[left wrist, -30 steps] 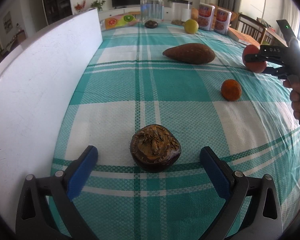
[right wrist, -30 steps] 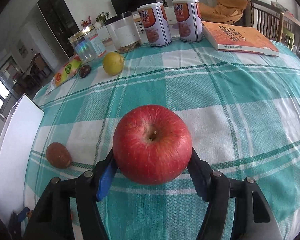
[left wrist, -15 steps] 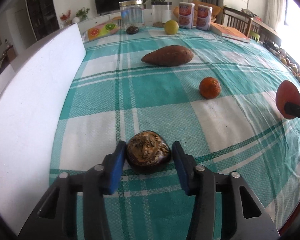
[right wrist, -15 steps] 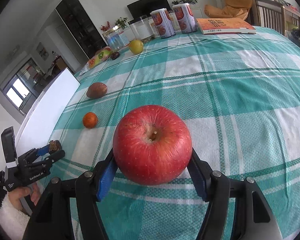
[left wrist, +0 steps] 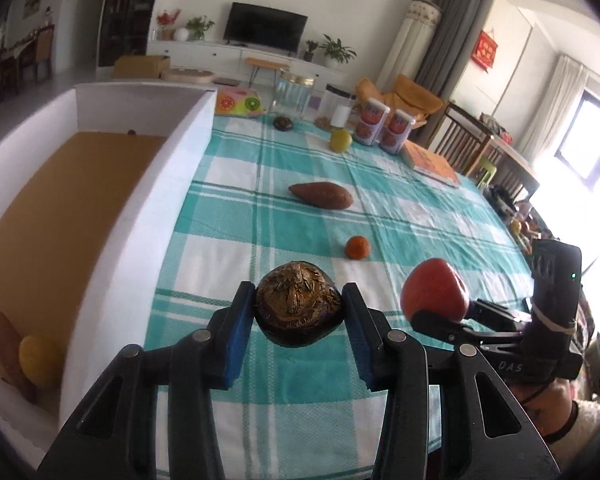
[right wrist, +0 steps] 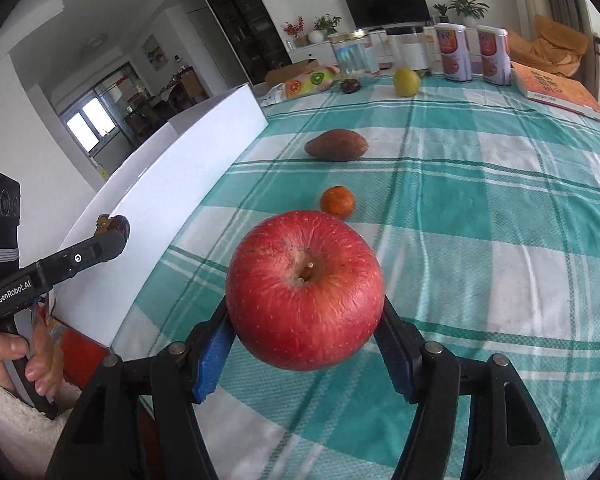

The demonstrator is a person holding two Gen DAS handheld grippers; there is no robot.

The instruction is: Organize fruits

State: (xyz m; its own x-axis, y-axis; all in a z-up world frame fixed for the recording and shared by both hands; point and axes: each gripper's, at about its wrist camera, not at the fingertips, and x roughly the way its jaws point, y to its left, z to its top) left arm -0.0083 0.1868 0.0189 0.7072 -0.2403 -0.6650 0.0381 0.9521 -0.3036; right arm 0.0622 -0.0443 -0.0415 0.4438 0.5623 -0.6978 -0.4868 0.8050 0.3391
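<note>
Fruits sit clamped in both grippers — the left gripper (left wrist: 299, 314) grips a brown husked fruit (left wrist: 299, 309), the right gripper (right wrist: 305, 330) an apple (right wrist: 304, 295). Both are held off the counter (right wrist: 480, 208), likely bound for the white box (left wrist: 112, 216) alongside.

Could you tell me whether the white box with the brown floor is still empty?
No, the white box already holds a round yellow fruit near its corner.

1. My right gripper (right wrist: 306, 350) clamps the red apple (right wrist: 304, 294), lifted above the checked tablecloth (right wrist: 500, 216).
2. My left gripper (right wrist: 112, 236) holds a dark brown fruit (right wrist: 114, 224) near the white box (right wrist: 172, 184).
3. A tangerine (right wrist: 337, 201) and sweet potato (right wrist: 336, 144) lie beyond the apple.
</note>
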